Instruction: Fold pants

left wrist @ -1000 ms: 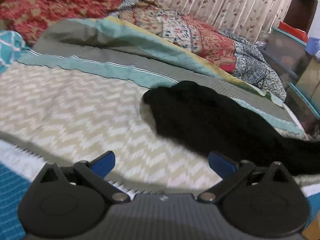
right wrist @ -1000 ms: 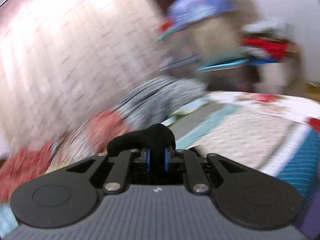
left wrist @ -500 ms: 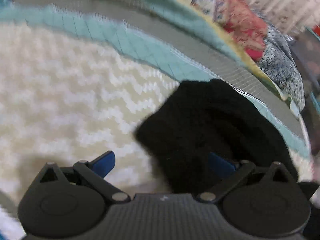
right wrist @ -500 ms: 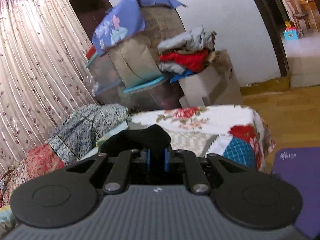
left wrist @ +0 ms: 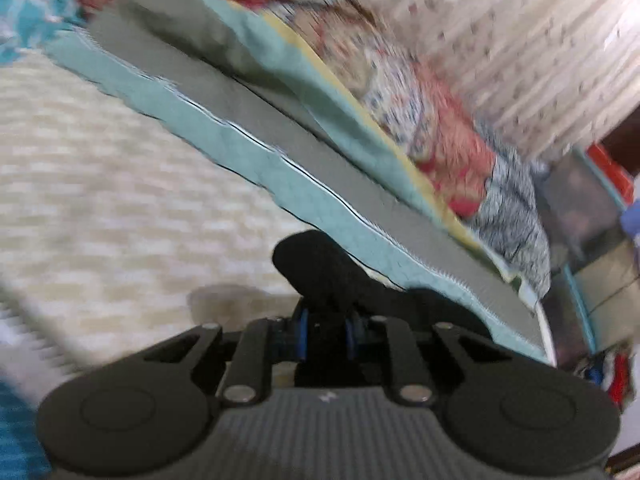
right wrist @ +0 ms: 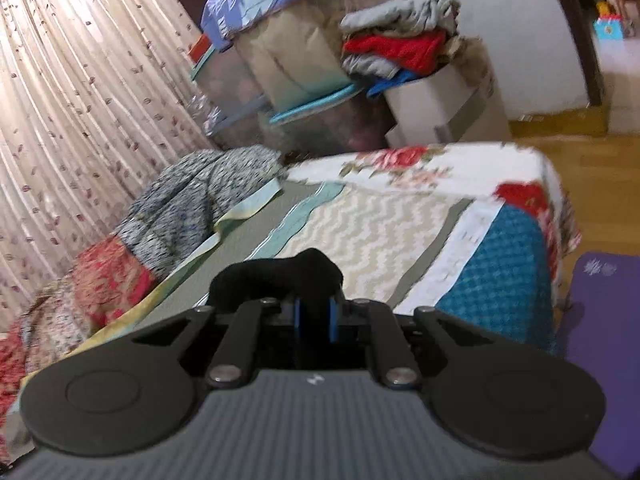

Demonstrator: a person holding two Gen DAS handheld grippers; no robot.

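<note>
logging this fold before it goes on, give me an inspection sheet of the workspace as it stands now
surface: bed quilt, cream zigzag panel with teal and grey bands; blurred in left wrist view.
job's things: black pants, a bunch of cloth pinched in each claw.
clutter: crumpled floral blankets along the curtain side of the bed.
grippers: left claw shut on pants; right claw shut on pants.
cables: nothing seen.
surroundings: leaf-print curtain, stacked boxes topped with folded clothes, purple mat on wood floor.
</note>
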